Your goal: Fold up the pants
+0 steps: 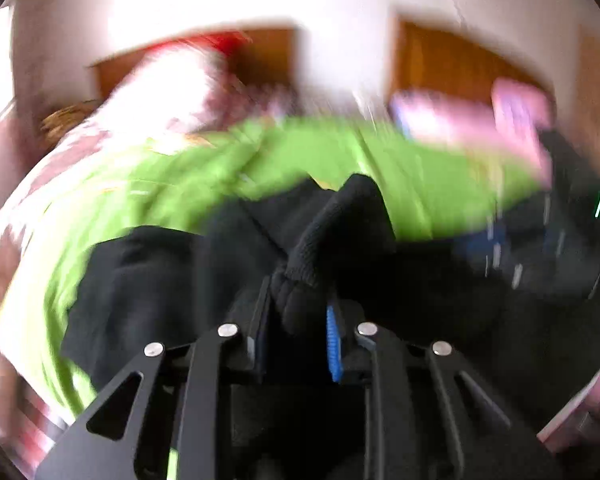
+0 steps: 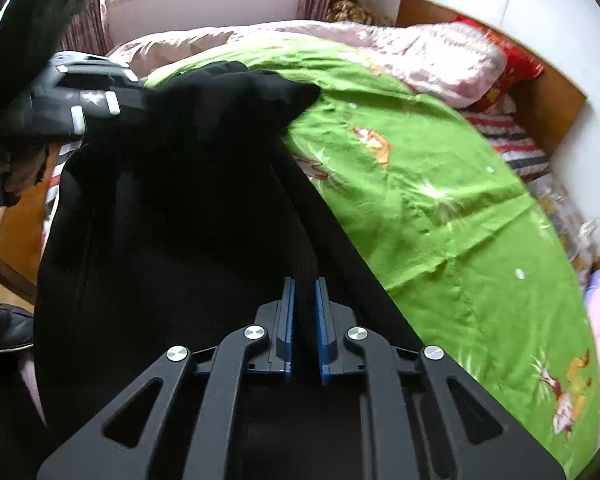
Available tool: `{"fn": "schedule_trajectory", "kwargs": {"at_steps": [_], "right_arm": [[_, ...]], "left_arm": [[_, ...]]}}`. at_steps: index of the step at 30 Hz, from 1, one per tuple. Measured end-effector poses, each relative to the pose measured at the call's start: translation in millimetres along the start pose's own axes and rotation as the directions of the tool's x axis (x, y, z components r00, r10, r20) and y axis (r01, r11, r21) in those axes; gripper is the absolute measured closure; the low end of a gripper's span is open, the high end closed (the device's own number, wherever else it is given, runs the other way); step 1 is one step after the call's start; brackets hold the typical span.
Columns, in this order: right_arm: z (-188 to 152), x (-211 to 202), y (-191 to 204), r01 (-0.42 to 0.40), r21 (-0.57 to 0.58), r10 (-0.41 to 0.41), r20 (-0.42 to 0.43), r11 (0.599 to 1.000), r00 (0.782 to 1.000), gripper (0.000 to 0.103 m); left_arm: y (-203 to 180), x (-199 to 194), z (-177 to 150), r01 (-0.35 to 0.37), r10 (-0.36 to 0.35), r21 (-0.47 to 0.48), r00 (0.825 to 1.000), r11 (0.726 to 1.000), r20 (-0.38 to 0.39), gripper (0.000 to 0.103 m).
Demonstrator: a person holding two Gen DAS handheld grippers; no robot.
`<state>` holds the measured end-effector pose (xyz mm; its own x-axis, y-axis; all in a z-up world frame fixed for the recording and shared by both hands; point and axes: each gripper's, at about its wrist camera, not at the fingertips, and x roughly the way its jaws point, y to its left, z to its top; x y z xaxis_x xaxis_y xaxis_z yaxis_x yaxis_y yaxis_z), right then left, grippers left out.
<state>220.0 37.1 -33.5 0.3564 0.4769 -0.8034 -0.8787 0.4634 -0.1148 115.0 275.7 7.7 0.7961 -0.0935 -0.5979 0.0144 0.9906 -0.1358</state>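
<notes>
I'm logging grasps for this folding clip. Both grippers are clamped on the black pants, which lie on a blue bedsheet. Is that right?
Not quite: the bedsheet is green with small printed figures, not blue, as the right wrist view shows clearly. The rest holds: the left gripper pinches a bunched fold of the black pants, and the right gripper is shut on their cloth.
</notes>
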Motion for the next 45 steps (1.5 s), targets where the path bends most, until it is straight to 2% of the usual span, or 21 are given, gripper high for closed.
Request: {"fn": "schedule_trajectory", "kwargs": {"at_steps": [2,4,7,9,11,13,15,17,19,20,23,26,29,31,32,33,35,37,40,43,45], "right_arm": [[-2,-4,3,0.017,0.013,-0.018,0.023,1.000,1.000,0.091],[-3,-3,5,0.021,0.017,-0.021,0.027,1.000,0.999,0.091],[-3,2,2,0.022,0.037,-0.023,0.024,0.999,0.999,0.091],[-3,4,0,0.022,0.054,-0.023,0.026,0.998,0.999,0.091],[-3,5,-1,0.024,0.073,-0.026,0.028,0.997,0.999,0.091],[-4,7,-1,0.024,0.082,-0.027,0.030,0.996,0.999,0.091],[-4,6,-1,0.026,0.084,-0.028,0.031,0.996,0.999,0.091],[-4,5,0,0.033,0.076,-0.035,0.030,0.997,0.999,0.091],[-4,6,1,0.038,0.073,-0.040,0.028,0.997,0.999,0.091],[-4,6,1,0.038,0.075,-0.040,0.028,0.996,0.999,0.091],[-4,7,-1,0.041,0.085,-0.044,0.030,0.996,0.999,0.091],[-6,6,1,0.044,0.091,-0.048,0.038,0.995,0.998,0.091],[-7,6,0,0.042,0.099,-0.047,0.048,0.994,0.998,0.091],[-7,7,-1,0.039,0.103,-0.044,0.051,0.994,0.998,0.091],[-7,6,-1,0.039,0.104,-0.045,0.054,0.994,0.998,0.091],[-7,6,-1,0.044,0.104,-0.051,0.058,0.994,0.997,0.091],[-6,1,1,0.062,0.094,-0.068,0.067,0.994,0.995,0.092],[-1,-10,2,0.086,0.086,-0.094,0.100,0.993,0.990,0.093],[12,-28,-5,0.100,0.102,-0.115,0.151,0.990,0.982,0.093],[21,-26,-16,0.110,0.118,-0.127,0.148,0.987,0.981,0.093],[20,-7,-24,0.083,0.139,-0.097,0.099,0.987,0.990,0.093]], "left_arm": [[41,-23,-14,0.045,-0.031,-0.203,0.997,0.978,0.074,0.081],[84,-28,-37,0.053,-0.032,-0.349,0.997,0.936,0.066,0.077],[111,-24,-55,0.070,-0.069,-0.381,0.997,0.922,0.018,0.058],[124,-20,-58,0.126,-0.129,-0.414,0.991,0.902,0.020,0.035],[134,-8,-58,0.176,-0.184,-0.442,0.983,0.879,0.025,0.026],[142,2,-61,0.230,-0.245,-0.498,0.969,0.836,0.036,0.023],[140,0,-64,0.239,-0.250,-0.522,0.967,0.819,0.051,0.020],[129,-12,-63,0.226,-0.218,-0.501,0.973,0.836,0.074,0.020],[111,-29,-61,0.197,-0.170,-0.464,0.980,0.864,0.101,0.009],[101,-31,-58,0.157,-0.137,-0.428,0.987,0.890,0.078,0.002],[81,-13,-44,0.019,-0.028,-0.310,0.999,0.951,-0.025,0.002],[92,6,-42,0.020,-0.046,-0.356,0.997,0.934,-0.065,0.003],[113,11,-52,0.099,-0.123,-0.486,0.992,0.869,-0.019,0.007],[127,10,-61,0.128,-0.142,-0.548,0.990,0.827,0.017,0.033],[132,9,-62,0.137,-0.150,-0.567,0.988,0.812,0.025,0.076],[136,9,-64,0.139,-0.150,-0.577,0.988,0.805,0.028,0.092],[132,-2,-59,0.166,-0.149,-0.543,0.986,0.823,0.075,0.093],[118,-17,-46,0.180,-0.134,-0.465,0.982,0.867,0.130,0.093],[104,-45,-26,0.191,-0.109,-0.378,0.968,0.906,0.228,0.093],[103,-61,-20,0.177,-0.064,-0.371,0.953,0.912,0.297,0.093],[105,-52,-29,0.125,-0.022,-0.389,0.966,0.913,0.257,0.093]]}}
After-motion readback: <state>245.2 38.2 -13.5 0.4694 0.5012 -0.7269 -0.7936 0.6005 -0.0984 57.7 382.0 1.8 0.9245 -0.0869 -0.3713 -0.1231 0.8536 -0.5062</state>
